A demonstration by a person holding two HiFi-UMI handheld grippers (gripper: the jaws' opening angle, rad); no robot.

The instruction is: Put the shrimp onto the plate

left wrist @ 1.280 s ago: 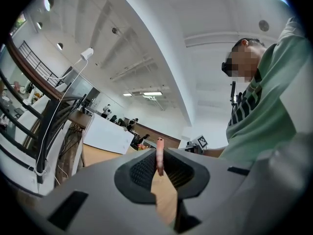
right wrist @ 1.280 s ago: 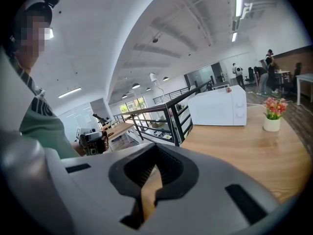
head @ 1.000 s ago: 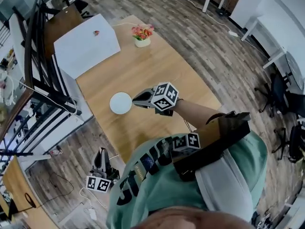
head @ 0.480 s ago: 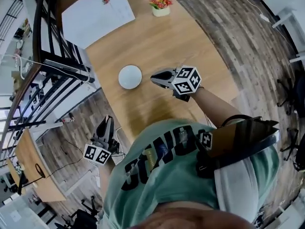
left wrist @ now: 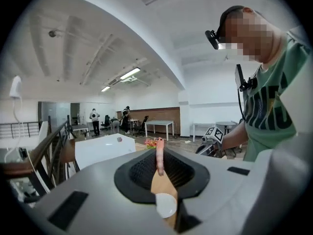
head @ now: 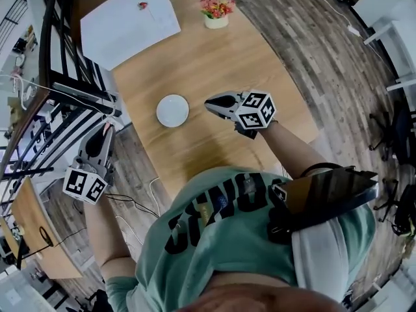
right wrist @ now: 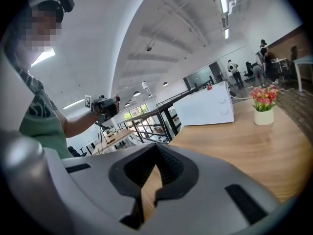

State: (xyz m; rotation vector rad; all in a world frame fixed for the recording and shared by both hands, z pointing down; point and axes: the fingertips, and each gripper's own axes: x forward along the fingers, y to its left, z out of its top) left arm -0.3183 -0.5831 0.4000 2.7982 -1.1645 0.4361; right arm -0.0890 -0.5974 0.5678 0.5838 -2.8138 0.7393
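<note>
Pink shrimp (left wrist: 159, 161) clamped in left fingers (left wrist: 141, 173) past table (head: 214, 51) edge; right fingers (right wrist: 170, 169) together over bare wood.

This is an open-plan office. White desks (left wrist: 159, 123), swivel chairs (head: 393, 132) and ceiling strip lights (left wrist: 128, 73) show it. A black railing (head: 65, 86) edges the floor.

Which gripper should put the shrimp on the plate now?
Left. The left gripper pinches the shrimp between its jaws. The right gripper hovers nearer the plate, but its jaws are shut on nothing.
</note>
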